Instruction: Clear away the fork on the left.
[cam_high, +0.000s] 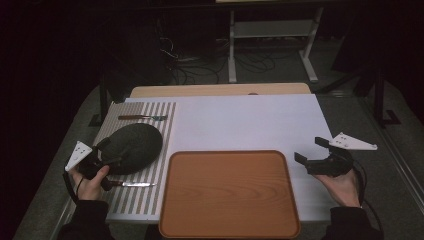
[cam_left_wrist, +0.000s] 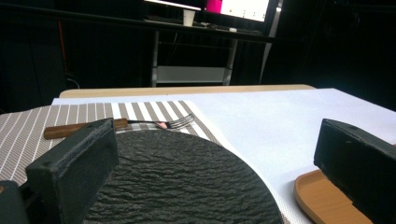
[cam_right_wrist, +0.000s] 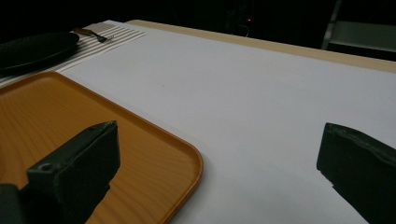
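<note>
Dark surroundings frame a bench (cam_high: 250, 120) covered by a white sheet, with a striped placemat (cam_high: 167, 130) laid at its left end and a metal-legged stand on the floor beyond. Left gripper (cam_high: 106, 152): held in the person's left hand (cam_high: 90, 182), jaws spread wide with nothing gripped; in the left gripper view the near rim of the black textured plate (cam_left_wrist: 177, 182) lies between and just ahead of the two jaws, and the pads are not pressing on it. A fork (cam_left_wrist: 121, 124) with a wooden handle lies on the placemat just beyond the far edge of the plate, ahead of the left jaws. A knife (cam_high: 131, 184) lies on the placemat just behind the left gripper, beside the hand. Right gripper (cam_high: 311, 150): held in the person's right hand (cam_high: 342, 187), jaws likewise wide apart and empty, poised over bare white sheet. The wooden tray (cam_high: 229, 192) sits between the two grippers; in the right gripper view its rounded corner lies just ahead of the left-hand jaw, while in the left gripper view one tray corner appears beneath the right-hand jaw. Plate and tray lie near each other, edges apart.
</note>
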